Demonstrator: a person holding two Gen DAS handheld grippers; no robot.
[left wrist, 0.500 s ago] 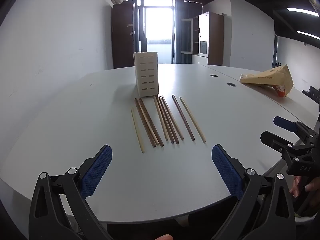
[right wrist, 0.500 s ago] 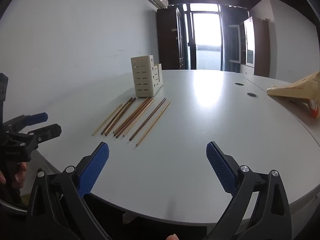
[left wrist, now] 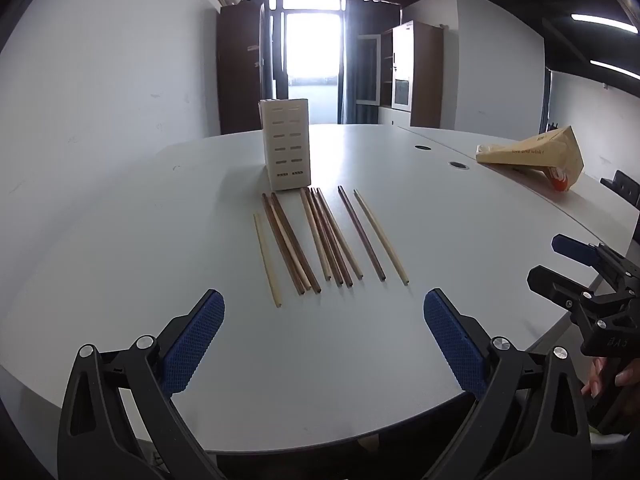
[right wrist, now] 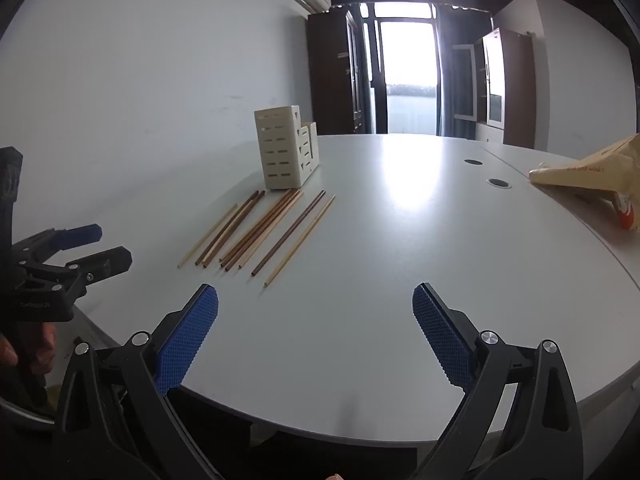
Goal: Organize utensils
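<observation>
Several wooden chopsticks (left wrist: 320,236) (right wrist: 260,232), pale and dark brown, lie side by side on the white table (left wrist: 120,240) (right wrist: 440,260). Behind them stands a cream slotted utensil holder (left wrist: 286,144) (right wrist: 284,148), upright. My left gripper (left wrist: 322,312) hovers open above the table's near edge, short of the chopsticks' near ends, with nothing between its blue pads. My right gripper (right wrist: 316,304) is also open and empty, to the right of the chopsticks. Each gripper shows in the other's view: the right gripper (left wrist: 560,260) at the right edge, the left gripper (right wrist: 100,244) at the left edge.
A crumpled brown paper bag (left wrist: 532,156) (right wrist: 588,172) lies at the table's far right, over something orange. Two round cable holes (left wrist: 458,165) (right wrist: 498,183) sit in the tabletop. A white wall runs along the left; a bright doorway and cabinets stand behind.
</observation>
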